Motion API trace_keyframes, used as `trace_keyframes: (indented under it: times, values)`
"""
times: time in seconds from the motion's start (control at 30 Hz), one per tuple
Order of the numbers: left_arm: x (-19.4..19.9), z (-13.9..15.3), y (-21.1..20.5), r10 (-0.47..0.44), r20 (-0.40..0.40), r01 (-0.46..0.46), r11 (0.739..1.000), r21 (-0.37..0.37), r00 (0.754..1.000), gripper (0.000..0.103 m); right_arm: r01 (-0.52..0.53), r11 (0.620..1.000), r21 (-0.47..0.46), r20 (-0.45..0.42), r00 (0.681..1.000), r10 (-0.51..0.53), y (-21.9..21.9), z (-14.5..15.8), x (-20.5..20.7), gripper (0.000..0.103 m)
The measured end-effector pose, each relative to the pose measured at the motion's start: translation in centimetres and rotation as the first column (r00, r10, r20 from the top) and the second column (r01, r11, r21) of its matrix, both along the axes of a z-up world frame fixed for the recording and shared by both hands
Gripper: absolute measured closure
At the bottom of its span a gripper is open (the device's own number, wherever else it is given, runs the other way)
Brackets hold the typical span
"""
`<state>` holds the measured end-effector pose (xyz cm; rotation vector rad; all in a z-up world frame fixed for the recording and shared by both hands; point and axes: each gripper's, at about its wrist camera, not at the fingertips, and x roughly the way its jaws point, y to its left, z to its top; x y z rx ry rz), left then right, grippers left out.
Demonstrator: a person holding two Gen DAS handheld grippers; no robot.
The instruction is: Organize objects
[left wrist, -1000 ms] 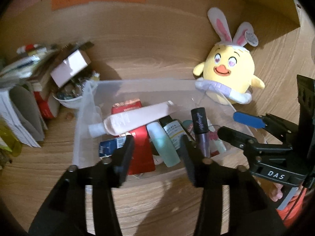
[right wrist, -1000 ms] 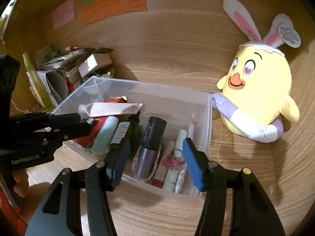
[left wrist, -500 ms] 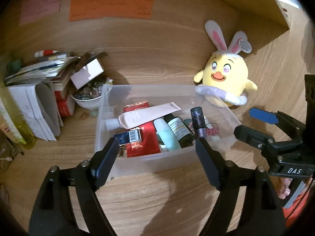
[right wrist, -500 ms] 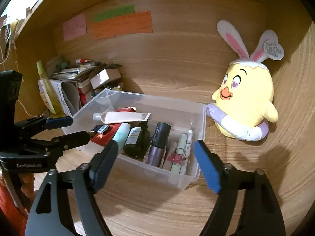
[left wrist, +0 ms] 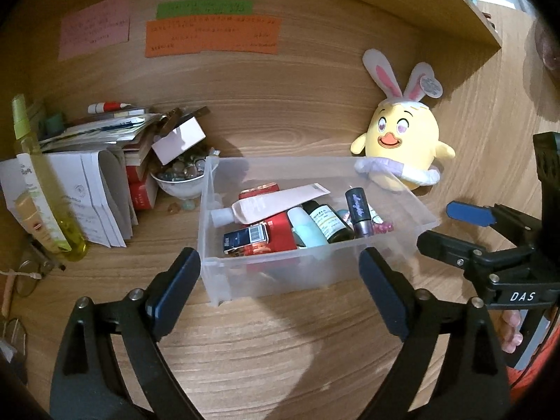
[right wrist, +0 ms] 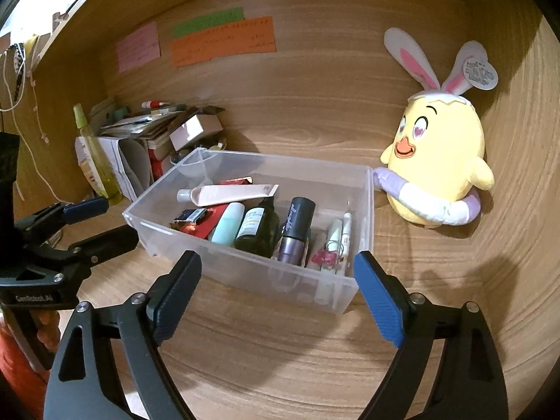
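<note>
A clear plastic bin (left wrist: pixel 392 185) stands on the wooden desk and also shows in the right wrist view (right wrist: pixel 245 262). It holds a pink tube (left wrist: pixel 276 201), a mint bottle (left wrist: pixel 308 227), a dark green bottle (right wrist: pixel 257 227), a purple lip gloss (right wrist: pixel 295 227), a red box (left wrist: pixel 276 227) and small pens. My left gripper (left wrist: pixel 280 287) is open and empty, in front of the bin. My right gripper (right wrist: pixel 276 290) is open and empty, just before the bin's near wall.
A yellow chick plush with bunny ears (left wrist: pixel 402 140) leans at the bin's right back corner. Papers and books (left wrist: pixel 98 175), a bowl of pebbles (left wrist: pixel 180 178) and a yellow spray bottle (left wrist: pixel 38 175) crowd the left. Sticky notes (left wrist: pixel 213 36) hang on the back wall.
Both grippers have pulled back and up away from the bin and opened wider. The bin's contents have not moved.
</note>
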<state>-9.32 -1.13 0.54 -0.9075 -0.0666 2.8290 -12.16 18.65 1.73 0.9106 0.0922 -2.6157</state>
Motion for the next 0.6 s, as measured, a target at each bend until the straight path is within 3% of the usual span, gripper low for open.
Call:
trace_keyframes:
  times: [0.6]
  values:
    - [0.31, -0.35, 0.12, -0.006, 0.016, 0.006, 1.0, 0.021, 1.0, 0.007, -0.003, 1.0, -0.012, 0.004, 1.0, 0.003, 0.27, -0.27, 0.55, 0.015]
